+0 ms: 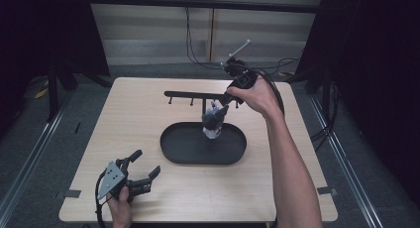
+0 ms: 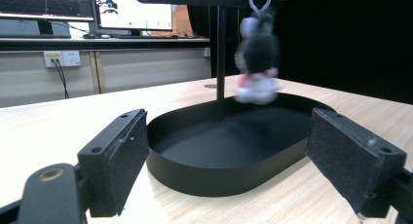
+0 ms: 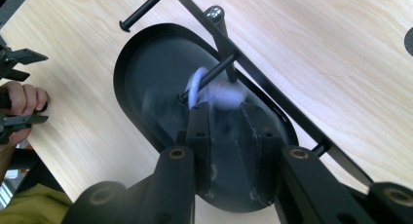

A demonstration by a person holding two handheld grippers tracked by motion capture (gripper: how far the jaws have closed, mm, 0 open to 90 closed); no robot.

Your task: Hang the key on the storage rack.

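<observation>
A wooden table (image 1: 148,114) carries a black oval tray (image 1: 173,148) with a post and a crossbar (image 1: 190,94) of pegs above it. The right gripper (image 1: 221,110) reaches down from the far side, its fingers at a small plush toy (image 1: 213,123) hanging under the crossbar over the tray. The left gripper (image 1: 145,164) rests on the table's near left corner, fingers spread apart, well away from the tray.

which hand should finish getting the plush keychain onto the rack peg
The right. The right gripper is already up at the rack beside the plush keychain, whose ring sits at a peg. The left gripper rests open near the table's front edge, far off.
</observation>
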